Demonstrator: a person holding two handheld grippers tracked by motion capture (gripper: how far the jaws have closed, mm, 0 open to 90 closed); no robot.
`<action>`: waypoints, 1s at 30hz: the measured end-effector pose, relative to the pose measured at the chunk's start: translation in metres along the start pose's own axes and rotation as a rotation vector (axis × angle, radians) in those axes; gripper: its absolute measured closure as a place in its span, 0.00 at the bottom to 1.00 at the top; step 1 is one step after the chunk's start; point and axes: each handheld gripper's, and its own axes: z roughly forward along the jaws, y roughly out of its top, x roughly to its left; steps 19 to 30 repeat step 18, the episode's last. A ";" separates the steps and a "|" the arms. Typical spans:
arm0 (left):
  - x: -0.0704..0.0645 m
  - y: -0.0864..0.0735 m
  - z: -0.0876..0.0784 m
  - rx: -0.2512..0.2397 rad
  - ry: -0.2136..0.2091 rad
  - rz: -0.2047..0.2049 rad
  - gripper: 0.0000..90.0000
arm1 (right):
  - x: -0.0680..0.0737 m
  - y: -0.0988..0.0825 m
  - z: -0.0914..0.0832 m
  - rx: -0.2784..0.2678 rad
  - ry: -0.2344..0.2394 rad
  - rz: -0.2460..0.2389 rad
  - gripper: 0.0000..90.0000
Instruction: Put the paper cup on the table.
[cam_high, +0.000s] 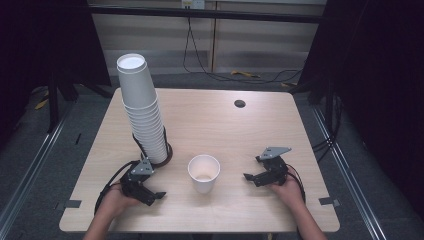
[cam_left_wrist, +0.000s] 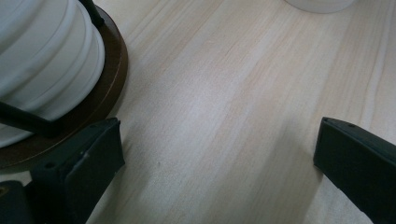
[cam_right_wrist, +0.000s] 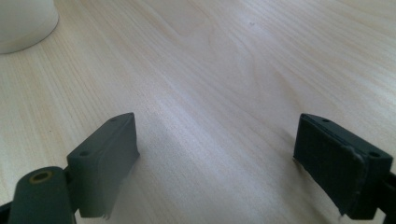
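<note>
Standing upright mid-table (cam_high: 280, 125), the single paper cup (cam_high: 203, 172) sits between both empty, wide-open tools: left hand-held gripper (cam_high: 156, 196) and right hand-held gripper (cam_high: 250, 176). Reaching carelessly, the left one risks toppling the leaning cup stack (cam_high: 142, 110) beside it.

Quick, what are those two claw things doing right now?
Left gripper: open, holding nothing.
Right gripper: open, holding nothing.
</note>
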 end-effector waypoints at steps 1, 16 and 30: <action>0.000 -0.001 0.000 -0.006 -0.002 0.004 0.00 | 0.000 0.000 0.000 0.000 0.000 0.000 0.14; 0.000 -0.004 0.000 -0.037 -0.002 0.003 0.00 | 0.000 0.000 0.000 0.001 -0.004 0.000 0.14; 0.000 -0.005 0.000 -0.037 -0.001 0.002 0.00 | 0.001 0.000 0.000 0.001 -0.005 -0.001 0.14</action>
